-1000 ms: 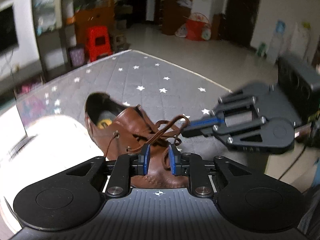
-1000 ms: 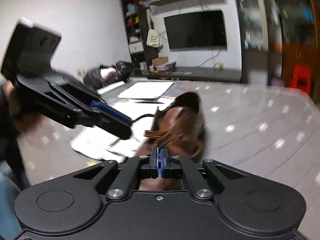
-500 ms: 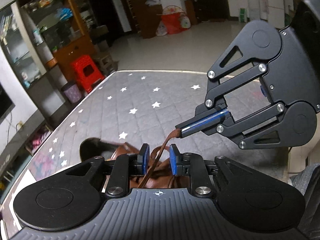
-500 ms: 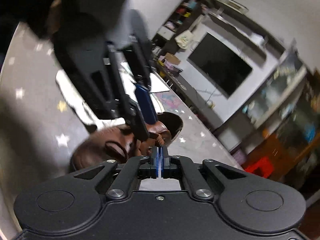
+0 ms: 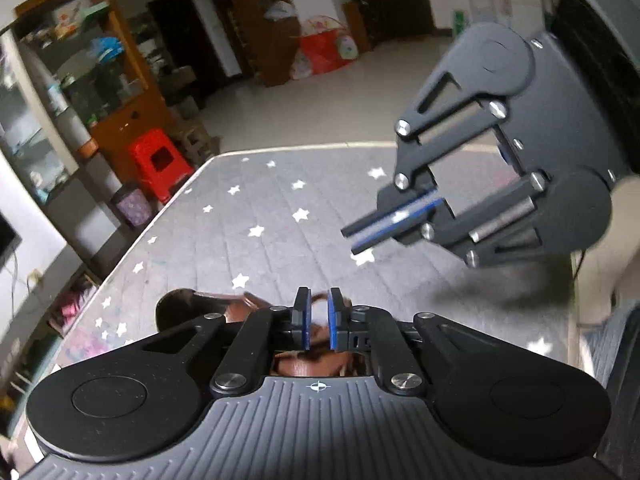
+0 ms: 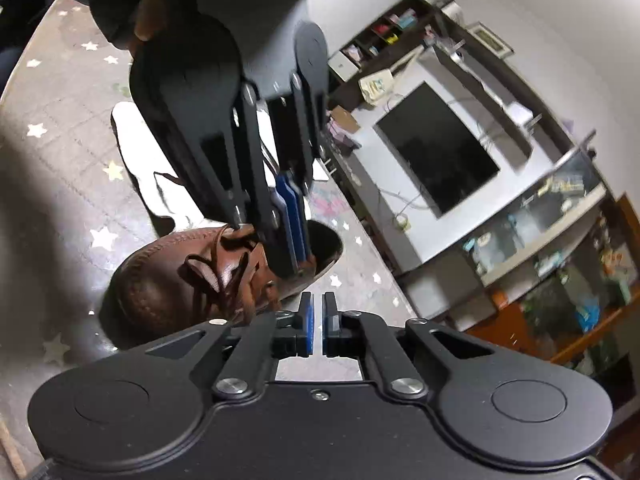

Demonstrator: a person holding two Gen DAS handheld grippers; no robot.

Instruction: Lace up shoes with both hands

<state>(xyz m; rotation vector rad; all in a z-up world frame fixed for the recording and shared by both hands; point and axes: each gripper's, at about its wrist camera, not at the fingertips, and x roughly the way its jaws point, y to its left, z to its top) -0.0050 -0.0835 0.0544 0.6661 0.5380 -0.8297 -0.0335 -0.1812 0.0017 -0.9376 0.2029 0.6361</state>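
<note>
A brown leather shoe [image 6: 160,288] lies on the grey star-patterned mat [image 5: 260,208], its brown lace [image 6: 212,268] bunched loosely over the tongue. My left gripper [image 5: 318,314] points down at the shoe's opening, its jaws closing with a narrow gap still between the pads. A blurred brown piece of lace or shoe shows in that gap. In the right wrist view the left gripper [image 6: 294,264] has its tips just above the tongue. My right gripper [image 6: 319,312] is shut with nothing in it. It hangs to the right above the mat as the right gripper [image 5: 352,240] in the left wrist view.
White paper [image 6: 128,128] lies on the mat beyond the shoe. A red stool [image 5: 160,164] and a purple bin [image 5: 134,210] stand past the mat's left edge. A TV [image 6: 436,148] and shelves line the wall. A hand [image 6: 146,28] holds the left gripper.
The lace that ran from the right gripper's tips through the left jaws no longer hangs from the right gripper. The left jaws have narrowed. Both grippers have rolled.
</note>
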